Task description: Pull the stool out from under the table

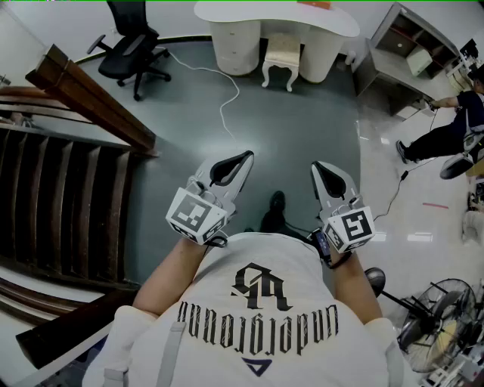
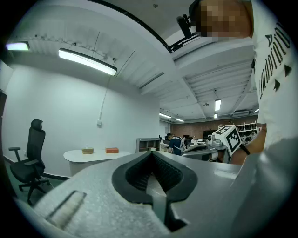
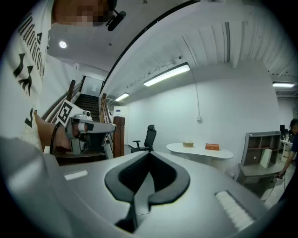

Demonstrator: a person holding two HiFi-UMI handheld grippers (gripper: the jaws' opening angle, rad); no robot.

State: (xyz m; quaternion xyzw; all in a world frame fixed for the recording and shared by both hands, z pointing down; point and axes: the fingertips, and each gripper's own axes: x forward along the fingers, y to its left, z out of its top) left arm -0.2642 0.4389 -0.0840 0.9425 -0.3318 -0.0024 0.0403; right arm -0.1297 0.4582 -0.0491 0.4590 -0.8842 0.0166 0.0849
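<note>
A cream stool (image 1: 282, 57) with curved legs stands tucked partly under a white curved table (image 1: 276, 21) at the far side of the room. That table (image 2: 95, 156) (image 3: 200, 151) also shows in both gripper views, far ahead, with a bowl and an orange box on it. My left gripper (image 1: 243, 156) and right gripper (image 1: 318, 165) are held side by side in front of my chest, well short of the stool. Both are shut with nothing in them. The left gripper view shows its jaws (image 2: 152, 155) pressed together, and the right gripper (image 3: 148, 158) looks the same.
A black office chair (image 1: 132, 45) stands left of the table. A wooden staircase with a banister (image 1: 83, 98) fills the left side. A white cable (image 1: 219, 94) trails over the grey floor. Grey shelving (image 1: 412, 49) and a person (image 1: 454, 125) are at right; a fan (image 1: 446, 332) is behind me.
</note>
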